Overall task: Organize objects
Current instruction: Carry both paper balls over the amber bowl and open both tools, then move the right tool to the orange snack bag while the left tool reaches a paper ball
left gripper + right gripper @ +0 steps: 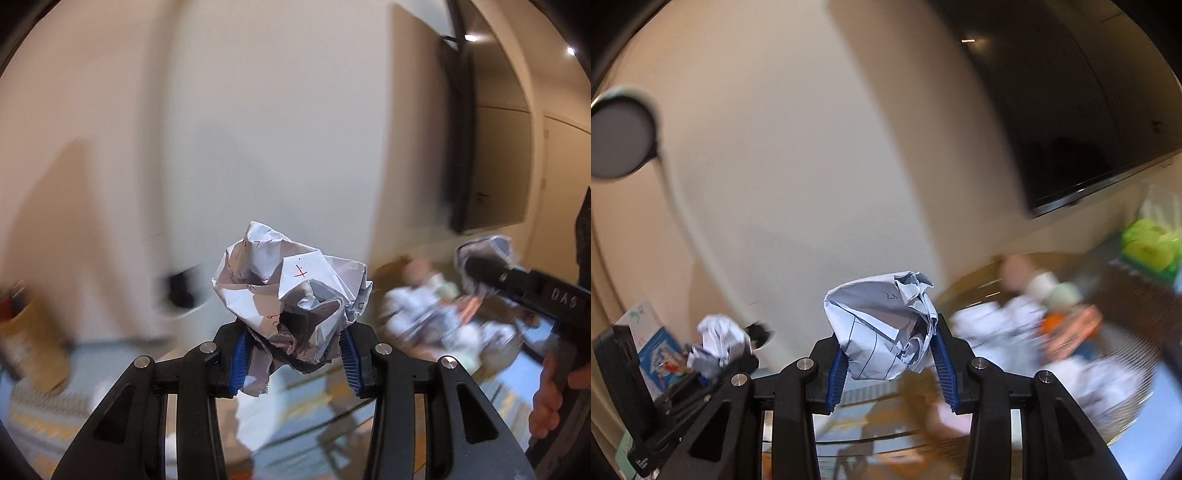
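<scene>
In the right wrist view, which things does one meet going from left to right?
Round grey disc → other hand-held gripper's crumpled paper → crumpled paper in this hand-held gripper → blurred paper heap → green object.

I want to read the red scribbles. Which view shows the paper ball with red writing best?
The left wrist view: the paper ball with red writing sits sharp and central, clamped in the left hand-held gripper. The right wrist view shows it only small and blurred at the left edge.
</scene>
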Demonstrator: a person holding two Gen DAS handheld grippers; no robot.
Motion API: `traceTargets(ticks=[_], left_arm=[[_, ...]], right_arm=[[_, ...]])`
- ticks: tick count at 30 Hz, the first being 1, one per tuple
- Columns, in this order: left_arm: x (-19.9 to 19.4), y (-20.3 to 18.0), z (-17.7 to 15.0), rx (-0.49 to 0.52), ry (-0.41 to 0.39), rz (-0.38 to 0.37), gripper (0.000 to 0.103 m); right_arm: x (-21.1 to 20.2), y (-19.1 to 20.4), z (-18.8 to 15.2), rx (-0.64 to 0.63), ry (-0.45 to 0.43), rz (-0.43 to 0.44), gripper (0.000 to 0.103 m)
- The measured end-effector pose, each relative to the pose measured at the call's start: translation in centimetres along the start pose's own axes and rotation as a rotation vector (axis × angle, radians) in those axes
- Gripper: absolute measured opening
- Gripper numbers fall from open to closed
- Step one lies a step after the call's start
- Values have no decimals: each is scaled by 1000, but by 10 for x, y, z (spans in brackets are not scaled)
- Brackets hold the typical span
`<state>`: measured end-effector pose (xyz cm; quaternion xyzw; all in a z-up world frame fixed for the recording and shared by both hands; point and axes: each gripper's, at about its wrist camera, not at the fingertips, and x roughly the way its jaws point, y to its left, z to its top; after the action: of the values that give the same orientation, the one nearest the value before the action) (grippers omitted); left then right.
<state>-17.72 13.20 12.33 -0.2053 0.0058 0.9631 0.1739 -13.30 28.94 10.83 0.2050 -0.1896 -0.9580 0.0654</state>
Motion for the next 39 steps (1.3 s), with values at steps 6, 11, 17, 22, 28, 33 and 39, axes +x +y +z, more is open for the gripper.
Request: traceTargets(ticks=[6,11,17,22,28,33,39], left_arm=[[39,-81,14,36,50,-180,40],[59,-134,-1,82,125,-264,40],[89,-181,-23,194,275,-346,103],[84,-180,-30,197,246,-332,102],[65,-145,-9,161,196,-286,102],[28,-94,8,182,149,-176,102],[-16,14,26,113,143,17,102]], right_arm=[[-8,-59,34,5,65,-131,41],[-14,-91,42,16,87,-231,41],[7,-118,39,16,251,-361,103],[-10,-119,40,44,212,-349,103],[-20,-97,51,50,161,-313,103],[-20,-44,53,16,133,-222,103],[-1,41,29,-67,170,-86,103]])
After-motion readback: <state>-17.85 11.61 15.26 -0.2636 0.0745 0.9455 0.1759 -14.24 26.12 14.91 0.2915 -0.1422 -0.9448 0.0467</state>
